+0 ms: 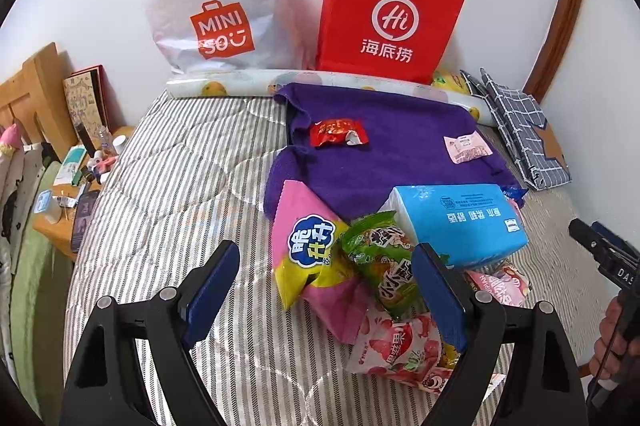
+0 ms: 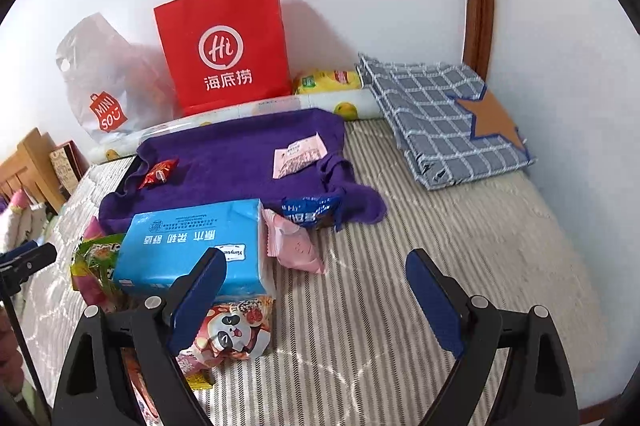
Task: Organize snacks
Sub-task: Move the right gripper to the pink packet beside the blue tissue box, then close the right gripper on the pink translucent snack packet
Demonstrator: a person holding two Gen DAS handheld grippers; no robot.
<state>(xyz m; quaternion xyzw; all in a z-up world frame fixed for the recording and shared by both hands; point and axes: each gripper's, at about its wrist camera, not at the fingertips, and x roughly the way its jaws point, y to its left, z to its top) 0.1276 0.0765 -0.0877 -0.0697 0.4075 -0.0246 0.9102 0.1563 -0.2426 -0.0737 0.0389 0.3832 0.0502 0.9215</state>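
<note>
A pile of snacks lies on the striped bed: a pink and yellow bag (image 1: 308, 250), a green bag (image 1: 380, 258), a strawberry packet (image 1: 396, 350) and a panda packet (image 2: 232, 334). A blue tissue pack (image 1: 460, 218) (image 2: 192, 246) rests on the pile. A purple towel (image 1: 380, 153) (image 2: 240, 161) holds a red snack (image 1: 339, 132) (image 2: 159, 173) and a pink sachet (image 1: 466, 143) (image 2: 298, 154). A dark blue packet (image 2: 310, 211) lies at the towel's edge. My left gripper (image 1: 326, 290) is open above the pile. My right gripper (image 2: 316, 294) is open above the bed, right of the pile.
A red paper bag (image 1: 388, 13) (image 2: 224, 45) and a white Miniso plastic bag (image 1: 216, 1) (image 2: 104, 85) stand against the wall behind a rolled mat (image 1: 224, 87). A folded checked cloth (image 2: 444, 117) lies at the right. A cluttered bedside table (image 1: 76, 181) is at the left.
</note>
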